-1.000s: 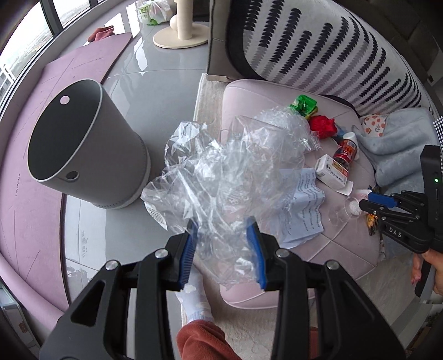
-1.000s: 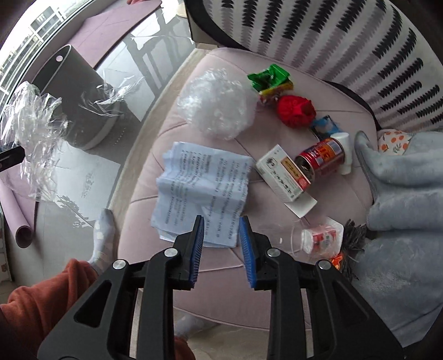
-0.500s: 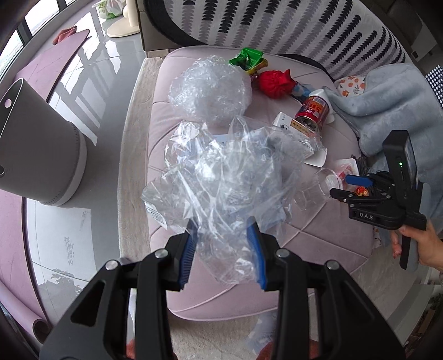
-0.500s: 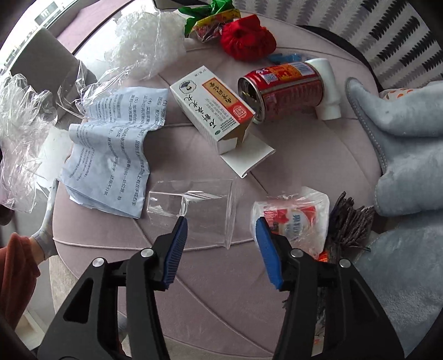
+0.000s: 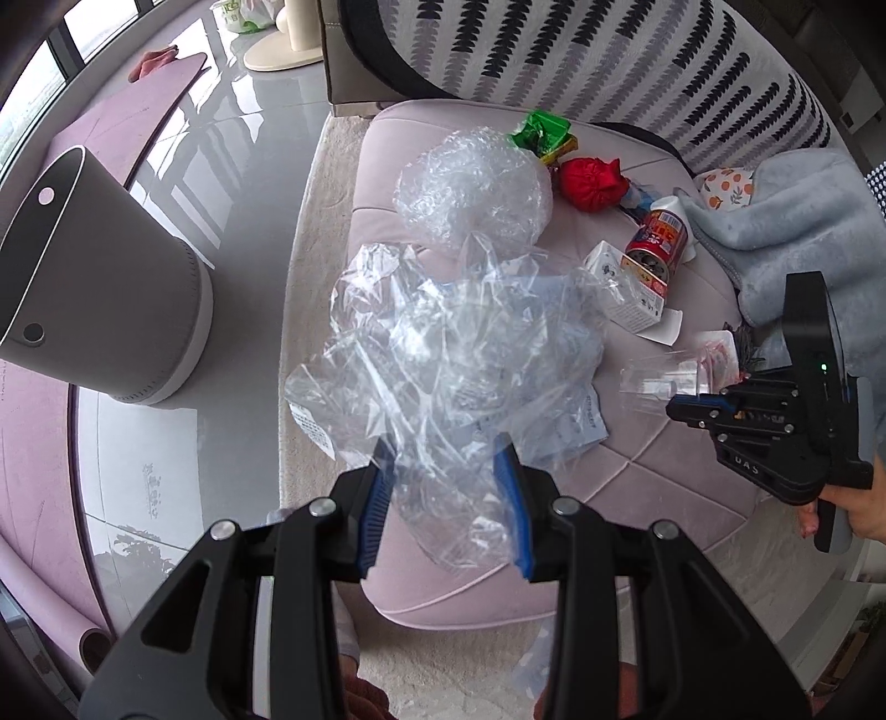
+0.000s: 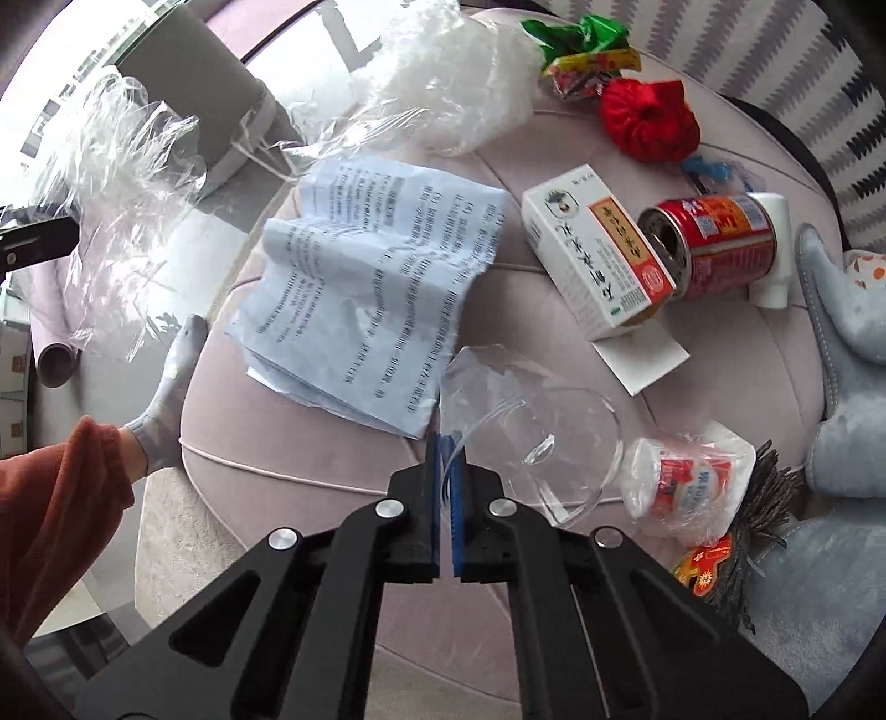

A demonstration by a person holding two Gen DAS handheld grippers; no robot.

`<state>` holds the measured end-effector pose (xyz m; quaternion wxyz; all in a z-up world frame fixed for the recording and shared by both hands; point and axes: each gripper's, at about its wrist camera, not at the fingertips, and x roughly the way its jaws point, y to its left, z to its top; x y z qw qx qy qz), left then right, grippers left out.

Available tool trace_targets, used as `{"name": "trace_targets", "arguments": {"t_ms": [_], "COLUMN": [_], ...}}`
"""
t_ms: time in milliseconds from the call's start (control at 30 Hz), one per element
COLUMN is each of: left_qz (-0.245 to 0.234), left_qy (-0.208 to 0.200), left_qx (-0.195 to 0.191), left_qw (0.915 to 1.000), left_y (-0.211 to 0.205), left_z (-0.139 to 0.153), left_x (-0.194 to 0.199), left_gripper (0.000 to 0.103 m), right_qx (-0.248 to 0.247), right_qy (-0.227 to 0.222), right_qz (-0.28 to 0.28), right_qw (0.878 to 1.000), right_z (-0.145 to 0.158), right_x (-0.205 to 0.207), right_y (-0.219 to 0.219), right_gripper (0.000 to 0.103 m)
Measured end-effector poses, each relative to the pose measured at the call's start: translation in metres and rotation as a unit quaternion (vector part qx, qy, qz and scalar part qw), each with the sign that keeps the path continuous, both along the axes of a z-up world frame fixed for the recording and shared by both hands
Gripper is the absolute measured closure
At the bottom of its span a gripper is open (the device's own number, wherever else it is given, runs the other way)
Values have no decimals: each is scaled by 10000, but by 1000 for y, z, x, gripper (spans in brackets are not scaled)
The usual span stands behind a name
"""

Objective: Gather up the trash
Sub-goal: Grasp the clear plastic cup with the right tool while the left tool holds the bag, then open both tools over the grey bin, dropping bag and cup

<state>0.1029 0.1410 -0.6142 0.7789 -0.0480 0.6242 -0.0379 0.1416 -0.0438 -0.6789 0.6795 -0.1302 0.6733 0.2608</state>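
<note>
Right gripper [image 6: 446, 471] has its blue-padded fingers pressed nearly together on the edge of a small clear plastic bag [image 6: 526, 421], which bulges out ahead and to the right of the tips, glossy and smooth, just above the pink ottoman [image 6: 343, 554]. Left gripper [image 5: 446, 493] holds a big crumpled wad of clear film [image 5: 454, 343] between its fingers, which stand a moderate way apart around the bunched plastic; the wad billows up and forward from the tips, wrinkled and shiny, with a small printed label at its lower left edge.

Ahead of the right gripper lies a creased, pale blue printed sheet [image 6: 376, 288], folded in soft layers. Beyond it sits a round mass of bubble wrap [image 6: 454, 88]. To the right lie a white cardboard box [image 6: 592, 249] with an orange panel, its flap open, and a red metal can [image 6: 714, 243] on its side, touching the box. A crinkled green wrapper [image 6: 587, 50] and a ruffled red ball [image 6: 648, 119] lie at the far side. A small wrapped cup [image 6: 686, 482] in clear film rests just right of the held bag, beside a fuzzy grey blanket [image 6: 853, 443].

In the left wrist view, a grey cylindrical bin [image 5: 105, 288] stands on the glossy floor, left of the ottoman and well apart from the film wad.
</note>
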Motion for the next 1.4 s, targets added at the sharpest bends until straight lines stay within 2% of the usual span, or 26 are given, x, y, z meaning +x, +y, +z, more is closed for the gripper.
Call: {"name": "trace_targets", "arguments": {"t_ms": [167,267,400,533,700,833,900,967,1267,1300,1367,1400], "left_qz": [351,648,1144,1663,2036,2133,2200,2257,2161,2132,2096,2086], "left_qy": [-183,-303,-500,-677,-726,-666,-651,-629,-566,-571,-580,-595], "left_qx": [-31,14,231,625,996,1098,1082,1035,903,874,833,837], "left_qw": [9992,9974,9919,9818,9713,9685,9673,9666,9705,9714,9725,9726], "left_y": [44,82,153,237,320,359,370,380,384,383,382,381], "left_z": [34,58,91,119,129,116,109,102,82,81,81,81], "left_x": [7,13,20,27,34,42,45,47,60,62,64,65], "left_gripper": [66,66,66,66,66,66,66,66,63,61,47,35], "right_qx": [122,384,903,1488,1851,1678,1628,1597,1305,1273,1230,1214], "right_qy": [-62,-226,-557,-855,-1016,-879,-820,-805,-737,-733,-719,-713], "right_qz": [80,229,602,981,1390,1511,1513,1501,1452,1413,1308,1258], "right_qw": [9999,9987,9925,9803,9675,9702,9715,9724,9780,9790,9811,9820], "right_z": [48,89,144,182,195,174,163,159,157,159,160,162], "right_x": [14,34,69,97,117,125,125,125,123,121,121,120], "right_y": [42,87,179,281,398,458,471,480,465,461,452,446], "right_gripper": [101,101,101,101,101,96,86,81,79,78,74,74]}}
